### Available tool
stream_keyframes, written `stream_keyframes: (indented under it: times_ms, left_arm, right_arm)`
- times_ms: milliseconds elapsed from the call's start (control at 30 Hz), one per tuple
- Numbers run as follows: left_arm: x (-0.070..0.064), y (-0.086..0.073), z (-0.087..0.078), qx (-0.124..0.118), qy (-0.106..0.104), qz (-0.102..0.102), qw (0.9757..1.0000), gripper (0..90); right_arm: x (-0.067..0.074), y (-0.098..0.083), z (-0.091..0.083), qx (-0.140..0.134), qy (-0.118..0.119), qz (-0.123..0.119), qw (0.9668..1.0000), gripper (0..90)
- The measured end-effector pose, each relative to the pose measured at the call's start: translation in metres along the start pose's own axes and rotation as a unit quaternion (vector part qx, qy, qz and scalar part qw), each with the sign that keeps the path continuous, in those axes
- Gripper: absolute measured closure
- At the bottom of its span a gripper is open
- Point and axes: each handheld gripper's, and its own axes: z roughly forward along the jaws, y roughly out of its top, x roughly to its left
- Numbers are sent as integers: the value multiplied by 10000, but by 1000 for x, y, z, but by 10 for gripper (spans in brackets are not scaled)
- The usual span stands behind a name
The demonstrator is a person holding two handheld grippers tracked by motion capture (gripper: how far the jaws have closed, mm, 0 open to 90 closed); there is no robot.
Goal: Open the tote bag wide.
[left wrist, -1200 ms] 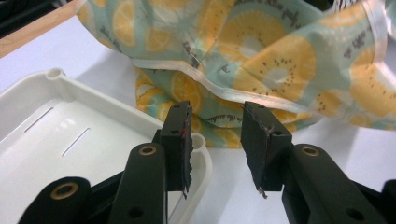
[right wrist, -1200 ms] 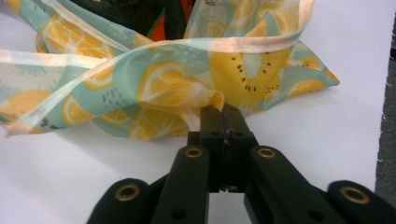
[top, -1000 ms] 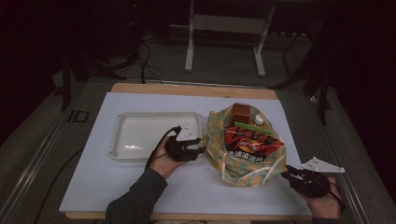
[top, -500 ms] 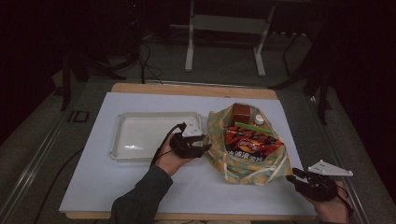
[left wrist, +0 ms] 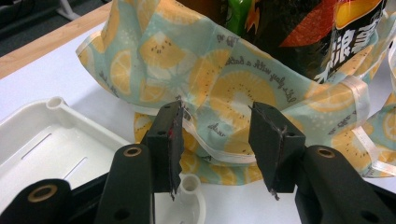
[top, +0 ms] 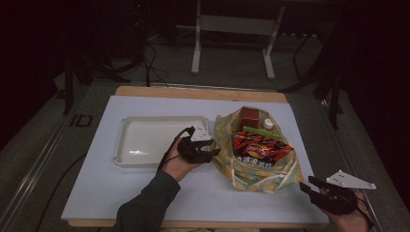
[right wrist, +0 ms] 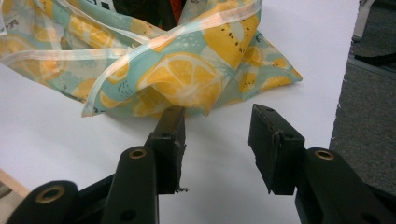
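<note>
A lemon-print cloth bag (top: 251, 169) lies open on the white table, holding a red snack packet (top: 258, 147), a brown box (top: 250, 117) and a green stick (top: 261, 133). My left gripper (top: 212, 152) sits at the bag's left edge. In the left gripper view its jaws (left wrist: 218, 116) stand apart after opening slightly, with the bag's ribbon-trimmed hem (left wrist: 233, 84) loose between them and not pinched. My right gripper (top: 309, 186) hovers off the bag's right front corner. Its jaws (right wrist: 218, 119) have just been opening with nothing between them, and the bag (right wrist: 187, 74) lies just beyond the tips.
A white plastic tray (top: 130, 159) lies left of the bag, and its corner (left wrist: 56, 121) sits beside my left gripper. The table's right edge (right wrist: 336, 116) runs close to my right gripper, with grey floor past it. Stand legs (top: 196, 48) rise behind the table.
My right gripper has drawn back to the right, away from the bag's corner, and its jaws have spread wider. My left gripper has stayed at the bag's left edge.
</note>
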Motion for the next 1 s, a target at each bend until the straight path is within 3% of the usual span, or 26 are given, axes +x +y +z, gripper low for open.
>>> stream_keyframes:
  times_ms: [367,800,1000]
  left_arm:
    - [1,1,0,39,25,43,10000,543]
    - [-1,5,0,10,15,70,10000,542]
    - [-1,6,1,56,3,90,9999,536]
  right_arm:
    - [1,0,-12,-143,81,-3,9999,563]
    - [6,15,-8,-321,64,-87,9994,584]
    - [6,23,4,-360,38,-64,9993,639]
